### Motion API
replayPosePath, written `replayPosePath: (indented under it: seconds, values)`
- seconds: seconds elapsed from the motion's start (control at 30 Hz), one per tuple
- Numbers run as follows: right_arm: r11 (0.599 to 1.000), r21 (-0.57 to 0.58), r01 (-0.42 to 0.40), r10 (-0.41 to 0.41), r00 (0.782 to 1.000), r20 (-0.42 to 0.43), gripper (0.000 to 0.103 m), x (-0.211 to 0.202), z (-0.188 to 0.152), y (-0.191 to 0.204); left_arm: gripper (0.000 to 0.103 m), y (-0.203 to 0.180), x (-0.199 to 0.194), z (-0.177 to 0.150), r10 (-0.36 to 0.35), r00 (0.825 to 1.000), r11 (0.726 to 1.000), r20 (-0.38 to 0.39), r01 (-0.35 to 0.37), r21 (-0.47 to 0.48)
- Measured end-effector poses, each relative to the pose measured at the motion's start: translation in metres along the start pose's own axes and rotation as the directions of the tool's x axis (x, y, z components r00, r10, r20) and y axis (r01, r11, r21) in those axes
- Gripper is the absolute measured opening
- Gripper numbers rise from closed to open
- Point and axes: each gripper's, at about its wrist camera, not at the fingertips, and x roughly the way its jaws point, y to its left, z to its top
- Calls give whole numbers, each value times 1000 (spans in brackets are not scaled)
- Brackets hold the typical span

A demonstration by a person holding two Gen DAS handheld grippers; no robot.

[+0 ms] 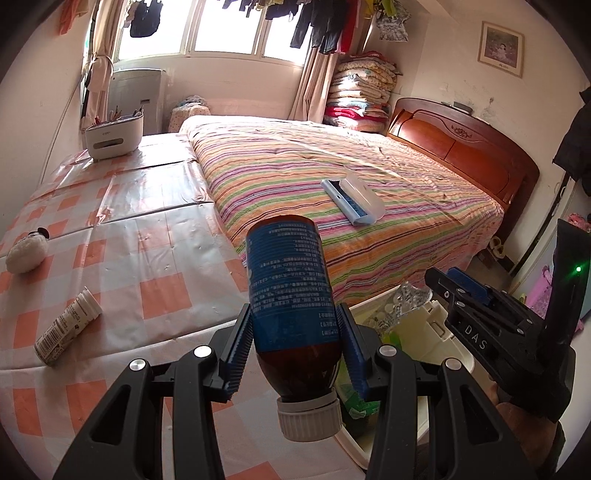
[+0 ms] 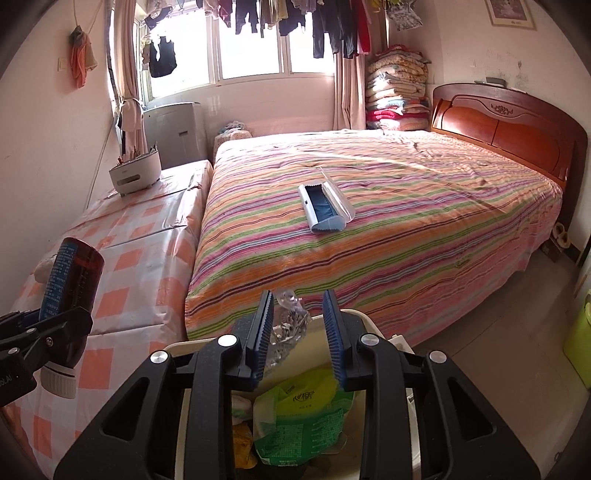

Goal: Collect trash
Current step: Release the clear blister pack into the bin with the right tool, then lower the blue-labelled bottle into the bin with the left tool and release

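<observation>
Step in hand: carry the brown plastic bottle with blue label and white cap [image 1: 291, 295] over the cream plastic trash bin [image 1: 458, 354], then let go.
Left gripper [image 1: 295, 350]: pinching the bottle's lower body, cap toward the camera (base pointing away), above the checked orange-and-white tablecloth [image 1: 129, 258].
Right gripper [image 2: 297, 332]: spread, holding nothing, hovering over the bin.
Doing it well: move right past the bin's rim before releasing; keep the right gripper out of the drop path.
Bin contents: green-and-yellow plastic packet [image 2: 306, 417], crumpled clear wrapper [image 2: 290, 321], other scraps I cannot identify.
Still on table: 1 small white pill bottle lying on its side [image 1: 68, 326].

Home bedroom: striped bed [image 2: 369, 206], wooden headboard [image 2: 517, 122], hanging laundry [image 2: 295, 14].
</observation>
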Motion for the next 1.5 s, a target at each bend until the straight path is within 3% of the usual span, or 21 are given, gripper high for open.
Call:
replayPosePath:
  seconds: [0.1, 0.27, 0.5, 0.87, 0.97, 1.5]
  values:
    - [1000, 10, -1, 1, 1000, 17, 49, -3, 2, -1, 44, -2, 2, 0, -2, 1000, 1000, -6, 2, 0]
    - [1000, 24, -2, 1, 1000, 17, 49, -3, 3, -4, 44, -6, 4, -1, -9, 1000, 1000, -13, 9, 2]
    - [999, 51, 10, -12, 999, 40, 62, -7, 5, -11, 44, -12, 12, -2, -22, 999, 1000, -39, 22, 7]
    - [988, 152, 23, -39, 994, 102, 63, -20, 10, -36, 44, -40, 28, -7, -58, 995, 997, -78, 62, 47]
    - [983, 180, 31, -53, 992, 116, 71, -23, 11, -45, 44, -48, 33, -9, -62, 994, 996, -94, 68, 61]
    - [972, 236, 15, -48, 990, 135, 72, -28, 12, -61, 45, -83, 50, -20, -51, 991, 988, -126, 68, 137]
